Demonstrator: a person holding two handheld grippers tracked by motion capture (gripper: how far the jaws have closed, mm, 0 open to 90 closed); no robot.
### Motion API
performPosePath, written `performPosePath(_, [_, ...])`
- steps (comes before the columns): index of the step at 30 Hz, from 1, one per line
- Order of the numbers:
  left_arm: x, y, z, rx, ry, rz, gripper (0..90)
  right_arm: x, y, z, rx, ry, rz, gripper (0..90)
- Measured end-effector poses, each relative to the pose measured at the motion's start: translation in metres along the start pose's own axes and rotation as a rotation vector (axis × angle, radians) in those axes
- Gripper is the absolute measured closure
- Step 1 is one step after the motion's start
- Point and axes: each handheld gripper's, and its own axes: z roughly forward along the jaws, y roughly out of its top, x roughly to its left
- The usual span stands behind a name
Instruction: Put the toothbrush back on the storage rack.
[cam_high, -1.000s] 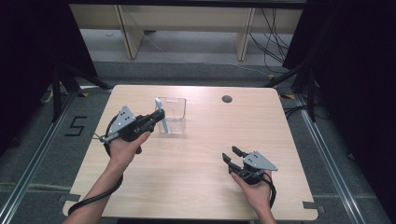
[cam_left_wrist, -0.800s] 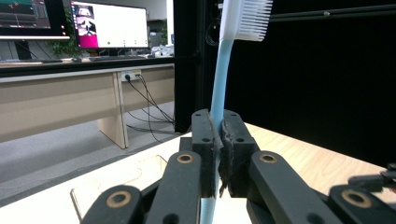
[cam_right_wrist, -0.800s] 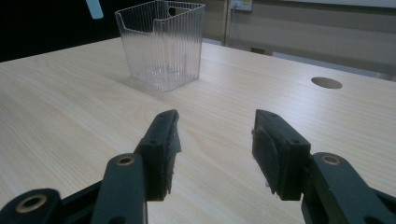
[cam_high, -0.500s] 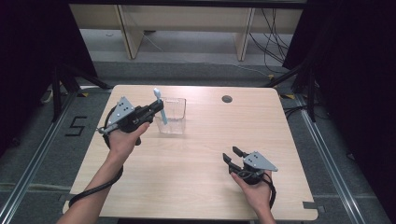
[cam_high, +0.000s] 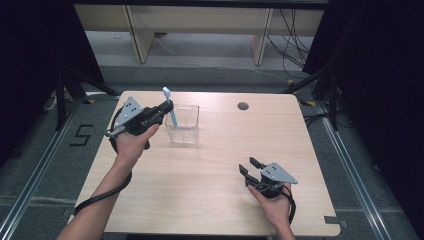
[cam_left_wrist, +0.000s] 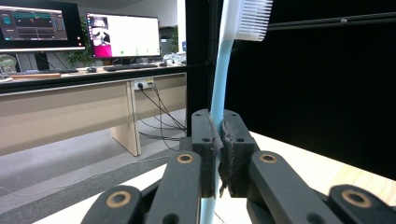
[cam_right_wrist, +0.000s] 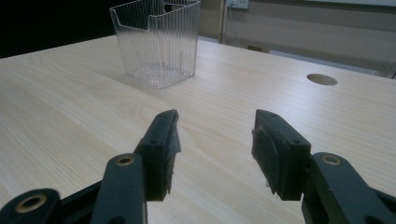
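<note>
My left gripper (cam_high: 167, 107) is shut on the handle of a light blue toothbrush (cam_high: 170, 109) and holds it upright at the left rim of a clear ribbed plastic cup (cam_high: 183, 125). In the left gripper view the toothbrush (cam_left_wrist: 219, 84) rises between the pressed pads, white bristle head on top. My right gripper (cam_high: 248, 166) rests low at the table's front right, jaws open with nothing between them. The right gripper view shows its fingertips (cam_right_wrist: 215, 140) spread over bare wood, with the cup (cam_right_wrist: 156, 42) farther off.
The light wooden table (cam_high: 210, 170) has a round cable hole (cam_high: 243, 106) near its far edge. Beyond the table stand desks, cables and black curtains. Monitors (cam_left_wrist: 123, 35) show in the left gripper view.
My left gripper has risen and shifted right with the toothbrush, from beside the cup to above its left rim. The right gripper has kept still.
</note>
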Motion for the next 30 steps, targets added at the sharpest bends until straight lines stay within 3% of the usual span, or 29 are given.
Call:
performPosePath(3, [0.002, 0.002, 0.001, -0.003, 0.004, 0.001, 84.9, -0.002, 0.0, 0.0, -0.012, -0.006, -0.028, 50.8])
performPosePath(5, [0.003, 0.003, 0.002, -0.003, 0.006, -0.001, 84.9, 0.0, 0.0, 0.0, 0.003, -0.001, -0.002, 50.8])
performPosePath(8, [0.005, 0.003, 0.004, -0.001, 0.012, 0.003, 84.9, 0.0, 0.0, 0.0, 0.002, -0.001, -0.001, 50.8])
performPosePath(9, [0.006, 0.002, 0.005, -0.001, 0.014, 0.003, 84.8, -0.002, 0.0, 0.001, -0.007, -0.004, -0.024, 50.9])
performPosePath(11, [0.007, 0.002, 0.006, 0.002, 0.017, 0.004, 84.9, -0.001, 0.0, 0.001, 0.002, 0.008, -0.01, 50.8])
performPosePath(14, [0.011, 0.0, 0.009, -0.009, 0.025, 0.007, 84.8, -0.001, 0.0, 0.001, 0.002, 0.005, -0.014, 50.9])
performPosePath(15, [0.012, 0.0, 0.01, -0.011, 0.026, 0.005, 84.9, -0.003, 0.0, 0.001, -0.008, -0.006, -0.037, 50.9])
performPosePath(18, [0.015, -0.003, 0.013, -0.001, 0.037, 0.01, 84.8, -0.001, 0.0, 0.001, 0.015, 0.011, -0.017, 50.9])
performPosePath(19, [0.015, -0.003, 0.013, -0.001, 0.037, 0.01, 84.8, -0.003, 0.0, 0.001, 0.005, -0.001, -0.043, 50.9])
performPosePath(30, [0.028, -0.017, 0.021, 0.025, 0.073, 0.011, 84.8, -0.001, 0.0, 0.002, 0.005, 0.012, -0.033, 51.0])
